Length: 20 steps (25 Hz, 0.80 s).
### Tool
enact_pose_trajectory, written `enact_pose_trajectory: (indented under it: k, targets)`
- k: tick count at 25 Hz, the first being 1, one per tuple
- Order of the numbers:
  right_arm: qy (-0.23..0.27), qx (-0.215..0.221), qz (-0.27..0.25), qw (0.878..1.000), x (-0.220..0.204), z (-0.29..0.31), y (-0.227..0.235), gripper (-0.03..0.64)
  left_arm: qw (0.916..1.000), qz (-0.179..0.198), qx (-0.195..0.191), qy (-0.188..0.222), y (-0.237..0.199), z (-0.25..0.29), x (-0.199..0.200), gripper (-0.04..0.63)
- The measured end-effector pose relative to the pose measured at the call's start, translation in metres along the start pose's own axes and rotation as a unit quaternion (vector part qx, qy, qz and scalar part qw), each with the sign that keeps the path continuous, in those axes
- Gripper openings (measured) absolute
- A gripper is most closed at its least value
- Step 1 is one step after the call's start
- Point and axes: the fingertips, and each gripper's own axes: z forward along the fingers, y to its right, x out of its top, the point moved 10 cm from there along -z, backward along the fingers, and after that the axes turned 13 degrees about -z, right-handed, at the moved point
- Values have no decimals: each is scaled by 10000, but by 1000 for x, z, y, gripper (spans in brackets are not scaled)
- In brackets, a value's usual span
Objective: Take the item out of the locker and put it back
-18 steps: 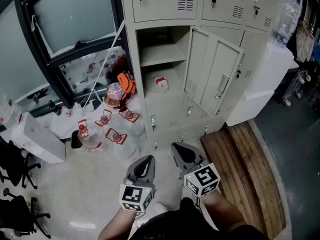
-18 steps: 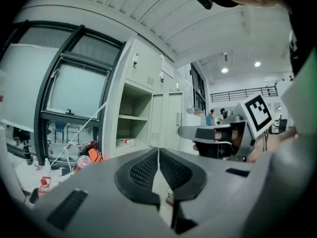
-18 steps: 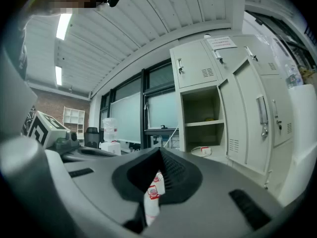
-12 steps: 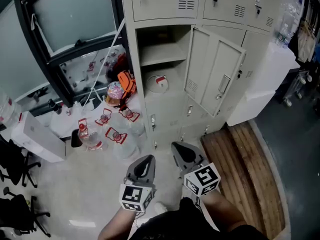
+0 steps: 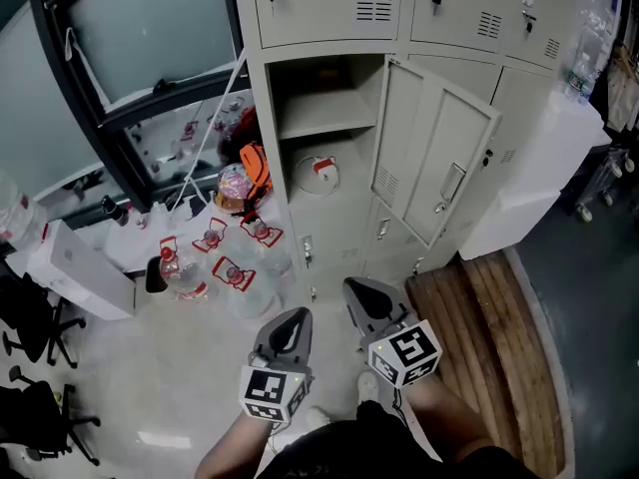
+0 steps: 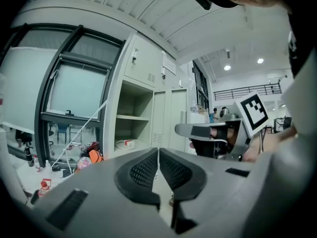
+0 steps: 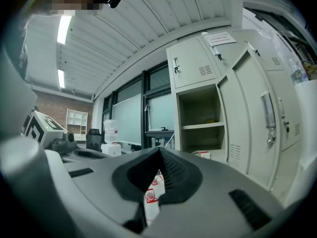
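facing a round white item (image 5: 318,175) in the metal locker (image 5: 429,148), left tongs (image 6: 158,151) and right tongs (image 7: 160,155) sit closed.

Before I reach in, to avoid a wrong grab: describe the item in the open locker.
Find the locker bank with one door open. Below its inner shelf lies a white round item with a red label, alone there, unlike the floor bottles.

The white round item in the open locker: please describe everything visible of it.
The white round item looks like a flat disc or coil, too small to tell which. A small red and white label sits at its far edge. It lies flat on the floor of the lower compartment of the open beige metal locker, under the shelf. Only that floor touches it.
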Motion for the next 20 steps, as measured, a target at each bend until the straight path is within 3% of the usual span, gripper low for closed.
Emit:
enact_pose_trajectory:
  k: [20]
  targets:
    - [254, 667, -166, 9973, -18, 62, 125, -5, 9968, -6, 768, 220, 18, 116, 16, 12]
